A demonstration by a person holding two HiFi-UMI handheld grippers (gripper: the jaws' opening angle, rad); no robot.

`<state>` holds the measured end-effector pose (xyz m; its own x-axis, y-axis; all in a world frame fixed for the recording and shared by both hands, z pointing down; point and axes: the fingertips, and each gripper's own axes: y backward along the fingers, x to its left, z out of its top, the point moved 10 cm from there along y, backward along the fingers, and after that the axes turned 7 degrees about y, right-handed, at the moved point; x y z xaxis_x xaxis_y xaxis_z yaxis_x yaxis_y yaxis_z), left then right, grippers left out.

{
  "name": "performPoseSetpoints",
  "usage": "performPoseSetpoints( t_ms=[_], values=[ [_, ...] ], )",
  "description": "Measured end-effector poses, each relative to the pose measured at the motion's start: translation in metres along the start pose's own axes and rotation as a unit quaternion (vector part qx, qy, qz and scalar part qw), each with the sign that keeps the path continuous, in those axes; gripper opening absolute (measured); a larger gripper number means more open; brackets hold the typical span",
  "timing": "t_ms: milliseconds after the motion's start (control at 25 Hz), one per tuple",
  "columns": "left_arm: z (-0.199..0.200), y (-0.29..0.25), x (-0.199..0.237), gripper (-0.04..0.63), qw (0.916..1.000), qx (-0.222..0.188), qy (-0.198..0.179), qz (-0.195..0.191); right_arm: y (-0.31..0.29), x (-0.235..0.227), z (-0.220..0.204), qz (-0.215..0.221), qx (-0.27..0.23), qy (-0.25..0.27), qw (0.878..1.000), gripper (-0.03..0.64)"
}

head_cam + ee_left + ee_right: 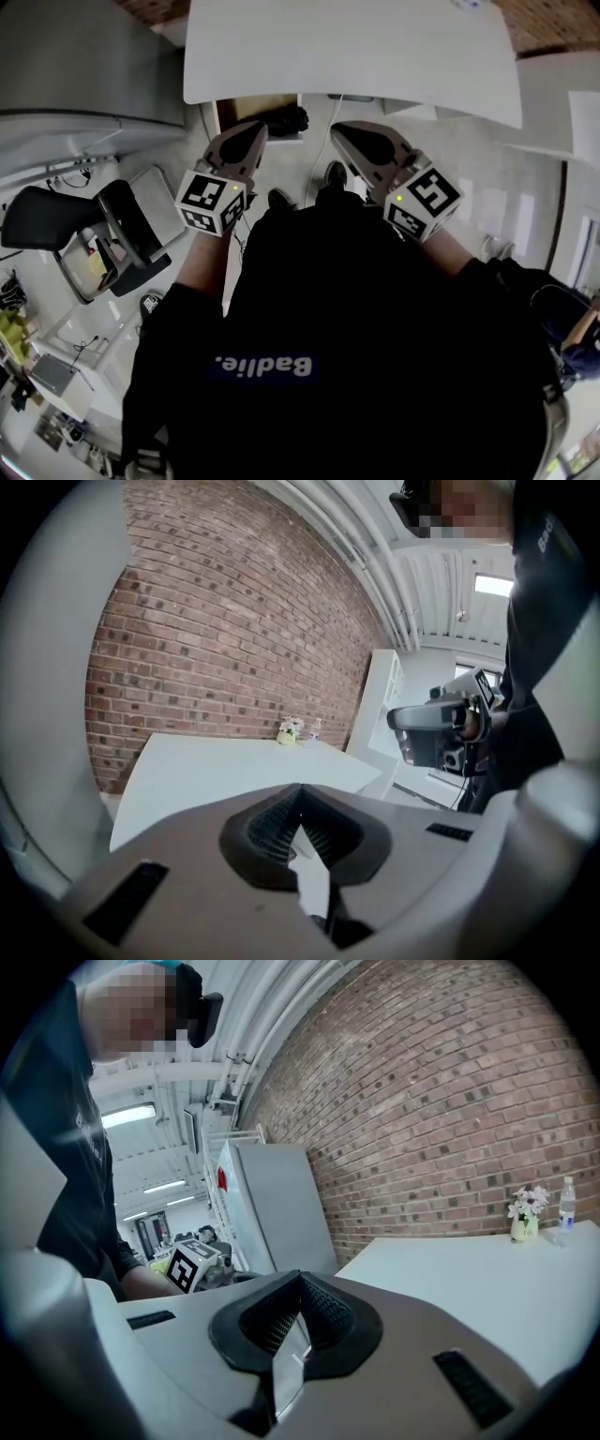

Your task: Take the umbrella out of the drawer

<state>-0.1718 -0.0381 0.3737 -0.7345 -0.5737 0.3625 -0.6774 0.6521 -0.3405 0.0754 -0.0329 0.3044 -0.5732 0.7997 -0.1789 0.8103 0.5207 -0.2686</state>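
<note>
Grey left claw [257, 129] and right claw [343, 133], both clenched on nothing; the taking out is not yet begun.
Nearest is the person's black shirt [356, 309]. Just beyond it the two claws are held side by side and point toward the white counter [356, 56]. In each gripper view the jaws are pressed together and no thing is between them. A little farther, low under the near edge of the counter and left of centre, an open tan drawer [239, 105] shows. At its right end lies what I judge to be the umbrella [287, 120], a dark bundle too small to be sure of, apart from both claws. So no part of the task is done: the reach into the drawer, the grasp and the lifting out all remain. Farthest stands the brick wall [216, 621].
</note>
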Motion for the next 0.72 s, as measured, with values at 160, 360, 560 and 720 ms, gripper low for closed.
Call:
performPoseSetpoints(
  t_ms=[160,360,560,720],
  values=[
    [-0.017,-0.021,0.007,0.003,0.9989,0.037,-0.010,0.027,0.006,-0.022,-0.002,0.014,0.013,-0.003,1.000,0.026],
    [-0.047,-0.043,0.018,0.039,0.9953,0.088,-0.020,0.037,0.015,-0.039,-0.011,0.023,0.030,-0.007,0.999,0.026],
    [-0.077,-0.071,0.031,0.117,0.9875,0.147,-0.046,0.033,0.024,-0.050,-0.021,0.019,0.048,-0.021,0.998,0.026],
    [-0.103,-0.094,0.046,0.143,0.9781,0.193,-0.069,0.036,0.029,-0.058,-0.028,0.012,0.054,-0.023,0.998,0.026]
  ],
)
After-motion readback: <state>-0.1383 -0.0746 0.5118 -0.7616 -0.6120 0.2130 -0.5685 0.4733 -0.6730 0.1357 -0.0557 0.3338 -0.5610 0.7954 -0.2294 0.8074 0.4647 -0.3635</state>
